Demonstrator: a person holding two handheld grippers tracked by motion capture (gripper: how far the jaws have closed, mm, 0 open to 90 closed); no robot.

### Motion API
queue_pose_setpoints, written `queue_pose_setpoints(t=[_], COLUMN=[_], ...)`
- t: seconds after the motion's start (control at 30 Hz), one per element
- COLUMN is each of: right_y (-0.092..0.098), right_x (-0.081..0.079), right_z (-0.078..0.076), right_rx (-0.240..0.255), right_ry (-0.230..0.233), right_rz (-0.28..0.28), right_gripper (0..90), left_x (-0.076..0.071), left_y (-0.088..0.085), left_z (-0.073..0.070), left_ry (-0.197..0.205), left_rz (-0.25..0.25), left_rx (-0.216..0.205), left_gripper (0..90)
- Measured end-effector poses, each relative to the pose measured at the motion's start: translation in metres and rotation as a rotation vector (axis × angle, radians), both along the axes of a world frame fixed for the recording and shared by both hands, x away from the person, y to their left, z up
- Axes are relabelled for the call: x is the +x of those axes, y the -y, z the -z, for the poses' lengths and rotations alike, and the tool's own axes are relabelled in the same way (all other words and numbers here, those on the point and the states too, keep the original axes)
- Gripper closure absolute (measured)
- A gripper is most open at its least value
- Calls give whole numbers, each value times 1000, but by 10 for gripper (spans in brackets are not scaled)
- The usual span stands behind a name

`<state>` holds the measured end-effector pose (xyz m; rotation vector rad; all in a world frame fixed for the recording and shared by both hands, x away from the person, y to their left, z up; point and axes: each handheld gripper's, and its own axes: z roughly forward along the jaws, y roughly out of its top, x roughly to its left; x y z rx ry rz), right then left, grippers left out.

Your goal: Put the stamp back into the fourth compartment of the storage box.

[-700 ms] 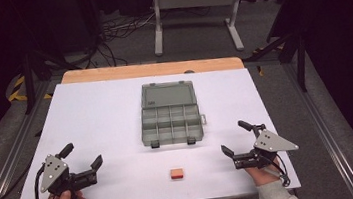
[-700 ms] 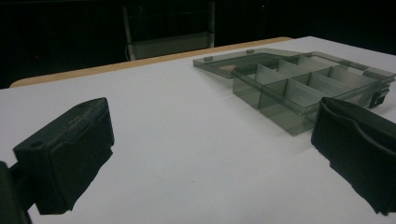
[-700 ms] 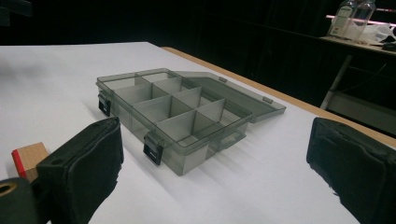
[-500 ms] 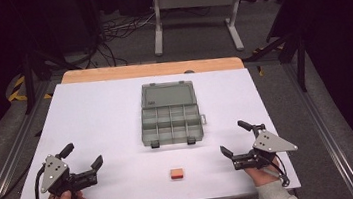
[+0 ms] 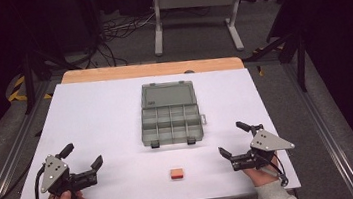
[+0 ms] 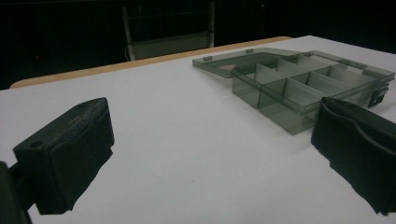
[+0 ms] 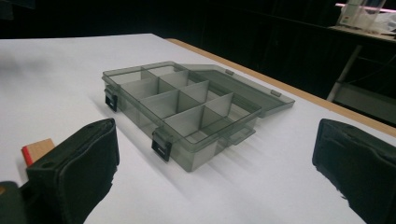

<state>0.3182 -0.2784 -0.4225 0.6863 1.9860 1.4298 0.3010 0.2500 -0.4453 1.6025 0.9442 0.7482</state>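
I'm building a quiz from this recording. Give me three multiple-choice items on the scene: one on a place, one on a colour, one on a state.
1. Where does the small block lie?
A. inside the box
B. on the white table, nearer the person than the box
C. between a tool's jaws

2. What colour is the block?
A. orange-red
B. blue
C. green

3. How is the compartment box?
A. shut and latched
B. lid open, laid flat behind it
C. turned upside down

Answers:
1 B: it sits on the table in front of the box, between the left tool and right tool.
2 A: the high view shows it orange-red.
3 B: the dividers are exposed and the lid lies flat.
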Motion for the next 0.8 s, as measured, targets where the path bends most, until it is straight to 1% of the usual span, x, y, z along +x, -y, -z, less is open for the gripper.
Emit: queue_pose_setpoints(t=[0.17, 0.23, 0.3, 0.43, 0.47, 0.5, 0.57, 0.63, 0.8], right_y=[-3, -5, -6, -11, -13, -17, -20, -25, -35], right_x=[1, 1, 1, 1, 1, 2, 2, 3, 5], right_z=[-3, -5, -6, -9, -10, -12, -15, -17, -24], right_rx=[-9, -14, -9, -15, -17, -27, -38, -53, -64], right_ry=[-42, -54, -54, -64, -69, -87, -100, -105, -111], right_rz=[-27, -21, -21, -27, -37, -60, -74, -90, -130], right_gripper=[39, 40, 40, 62, 70, 89, 102, 104, 124], left_x=[0, 0, 0, 0, 0, 0, 0, 0, 0], left_y=[0, 0, 0, 0, 0, 0, 0, 0, 0], left_z=[0, 0, 0, 0, 0, 0, 0, 0, 0], left_ry=[0, -1, -3, -4, -4, -5, -4, -3, -6], left_rz=[0, -1, 0, 0, -1, -1, 0, 1, 0], left_rx=[-1, 0, 2, 5, 4, 4, 5, 4, 3], left_gripper=[1, 2, 2, 2, 2, 2, 2, 1, 1])
